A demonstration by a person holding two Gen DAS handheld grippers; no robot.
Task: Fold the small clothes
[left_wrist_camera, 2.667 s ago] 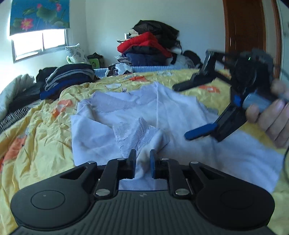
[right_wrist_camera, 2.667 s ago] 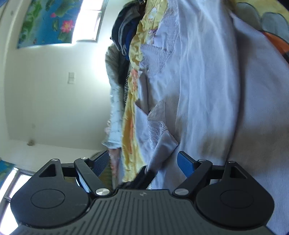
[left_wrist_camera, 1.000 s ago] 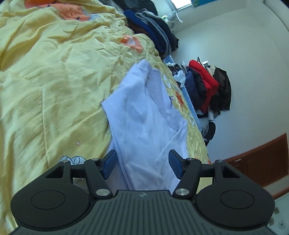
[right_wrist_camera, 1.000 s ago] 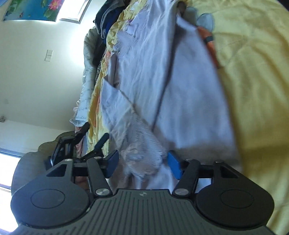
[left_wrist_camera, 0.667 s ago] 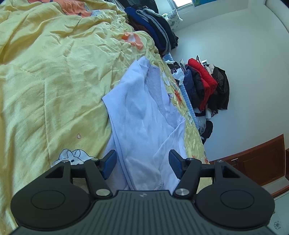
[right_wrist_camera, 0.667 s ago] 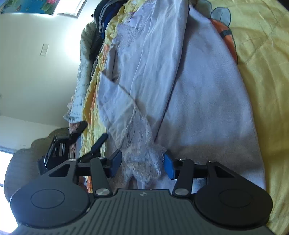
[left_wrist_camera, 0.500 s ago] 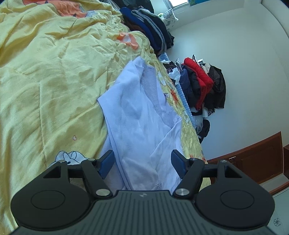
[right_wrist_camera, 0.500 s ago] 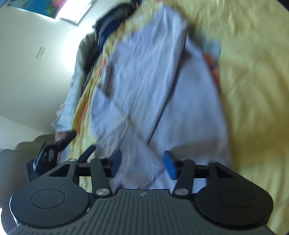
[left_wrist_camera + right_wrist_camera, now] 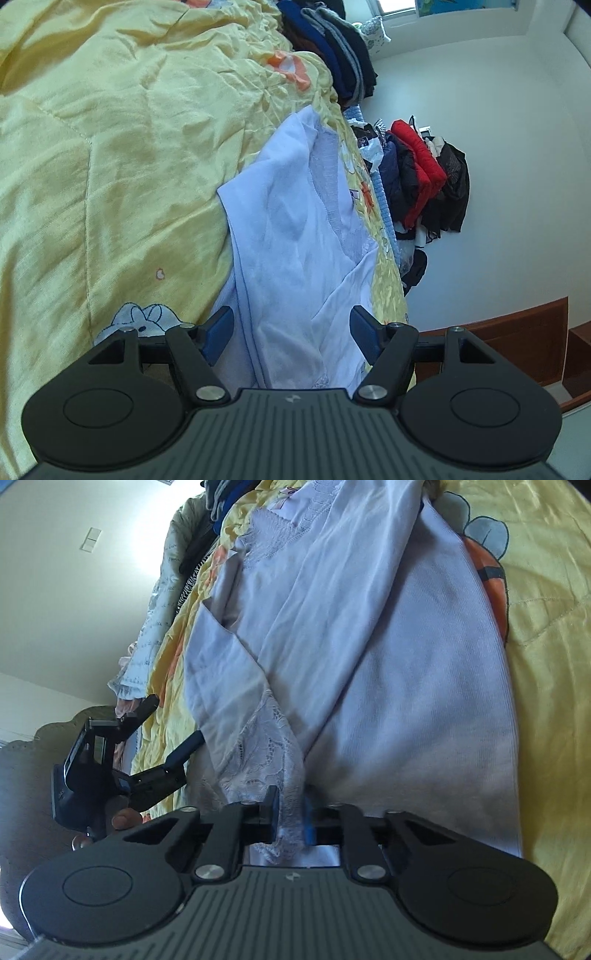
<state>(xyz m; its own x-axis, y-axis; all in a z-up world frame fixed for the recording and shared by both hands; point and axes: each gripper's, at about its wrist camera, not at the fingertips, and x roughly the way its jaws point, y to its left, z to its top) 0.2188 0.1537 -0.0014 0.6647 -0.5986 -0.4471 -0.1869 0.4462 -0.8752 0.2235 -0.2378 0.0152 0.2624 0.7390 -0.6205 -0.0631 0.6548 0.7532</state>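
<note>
Now my right gripper [image 9: 290, 818] pinches the lacy sleeve end [image 9: 269, 753] of the white top [image 9: 388, 664]. My left gripper [image 9: 291, 332] is wide open over the top's near edge. The top lies flat on the yellow quilt [image 9: 110, 147].

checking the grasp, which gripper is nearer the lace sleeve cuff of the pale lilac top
Right. The right gripper is shut on the lace sleeve cuff; the left gripper hangs open beside the pale lilac top, off the cuff.
</note>
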